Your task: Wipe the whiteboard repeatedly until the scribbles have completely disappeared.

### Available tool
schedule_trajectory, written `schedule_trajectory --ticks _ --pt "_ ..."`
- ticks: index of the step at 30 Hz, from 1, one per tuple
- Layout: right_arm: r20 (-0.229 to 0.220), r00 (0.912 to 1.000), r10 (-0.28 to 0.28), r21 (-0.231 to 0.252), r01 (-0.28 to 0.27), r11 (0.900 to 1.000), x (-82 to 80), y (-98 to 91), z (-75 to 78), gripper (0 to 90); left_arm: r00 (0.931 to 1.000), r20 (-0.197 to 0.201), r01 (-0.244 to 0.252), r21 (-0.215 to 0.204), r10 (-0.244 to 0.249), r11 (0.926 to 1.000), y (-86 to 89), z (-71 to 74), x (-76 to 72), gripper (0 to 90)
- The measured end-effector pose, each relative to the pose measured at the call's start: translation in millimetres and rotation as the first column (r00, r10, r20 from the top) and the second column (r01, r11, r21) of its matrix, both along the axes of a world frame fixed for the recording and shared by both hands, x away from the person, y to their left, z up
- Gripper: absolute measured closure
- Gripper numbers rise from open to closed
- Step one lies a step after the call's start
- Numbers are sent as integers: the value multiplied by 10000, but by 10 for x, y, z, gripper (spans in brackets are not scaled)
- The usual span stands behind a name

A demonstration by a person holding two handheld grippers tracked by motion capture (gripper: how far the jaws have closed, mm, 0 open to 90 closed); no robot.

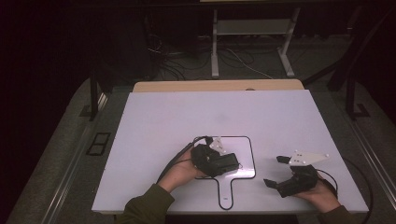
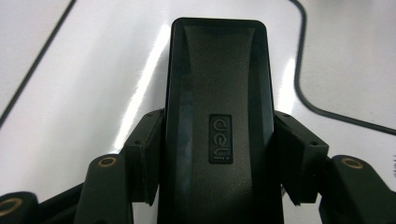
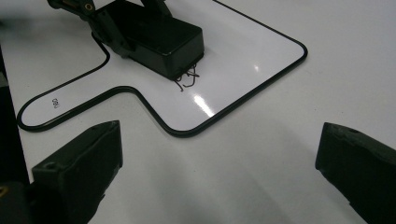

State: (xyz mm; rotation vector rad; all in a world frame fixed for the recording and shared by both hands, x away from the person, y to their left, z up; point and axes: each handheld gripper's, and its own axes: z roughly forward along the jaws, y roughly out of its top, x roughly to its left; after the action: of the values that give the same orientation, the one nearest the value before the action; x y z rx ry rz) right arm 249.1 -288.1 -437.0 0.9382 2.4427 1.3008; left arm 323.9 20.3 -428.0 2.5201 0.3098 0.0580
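Note:
A small whiteboard (image 1: 243, 148) with a black rim and a handle lies flat on the white table (image 1: 187, 116). My left gripper (image 1: 223, 163) is shut on a black whiteboard eraser (image 1: 227, 162), which rests on the board's surface. In the left gripper view both fingers (image 2: 148, 149) press the sides of the eraser (image 2: 219, 107). Black scribbles (image 3: 187, 77) sit on the whiteboard (image 3: 243, 56) just beside the end of the eraser (image 3: 163, 37). My right gripper (image 1: 274, 171) stands open over the bare table to the right of the board, with nothing between its jaws (image 3: 219, 158).
The table's front edge runs close under both hands. Beyond the table's far edge are a wooden board (image 1: 219, 86), the legs of a white stand (image 1: 215, 51) and loose cables on the floor (image 1: 177, 65).

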Motion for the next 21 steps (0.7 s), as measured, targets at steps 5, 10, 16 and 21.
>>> schedule_trajectory --ticks 5,10,16,21 --pt "1 10000 -11 6 11 10000 -1 0 0 0 9999 26 106 -19 -106 9999 -25 0 -22 391" --pt "-16 10000 -41 7 41 10000 -1 -5 0 0 9999 50 -108 38 108 9999 23 4 20 392" --pt "-10 10000 -27 1 27 10000 0 -4 -1 0 9981 140 -598 119 596 9981 141 11 113 391" --pt "-10 10000 -36 -1 36 10000 0 -5 0 0 9943 178 -1058 107 1056 9943 260 13 198 391"
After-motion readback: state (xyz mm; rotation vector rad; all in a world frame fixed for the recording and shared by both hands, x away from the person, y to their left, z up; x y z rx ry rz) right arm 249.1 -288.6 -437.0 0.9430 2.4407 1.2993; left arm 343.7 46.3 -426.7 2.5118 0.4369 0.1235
